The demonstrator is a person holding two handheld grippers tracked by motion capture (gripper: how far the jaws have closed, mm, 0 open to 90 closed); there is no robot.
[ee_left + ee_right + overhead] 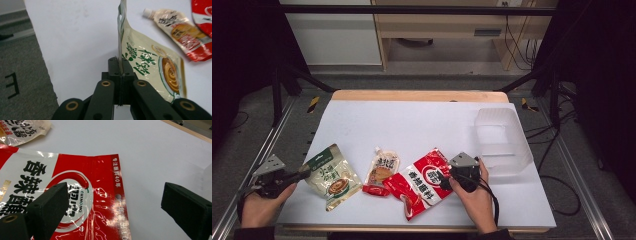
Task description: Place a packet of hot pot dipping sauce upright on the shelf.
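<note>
My left gripper [304, 172] [120, 61] is shut on the edge of a green-and-cream snack pouch [333, 177] [147, 65] at the table's front left. That edge stands upright between the jaws while the pouch's far end rests on the white table. A big red pouch [424, 182] [82, 177] lies flat at front centre. My right gripper [447, 180] [120, 200] hangs open over its top right corner, one pad [53, 200] above the pouch and the other pad [185, 202] above bare table. A small spouted sauce pouch [381, 170] [180, 30] lies between the two.
A clear plastic bin [502, 142] stands at the right side of the white table [412, 125], just behind my right hand. The table's left edge drops to a grey floor [22, 75] close to my left gripper. A wooden strip borders the far edge.
</note>
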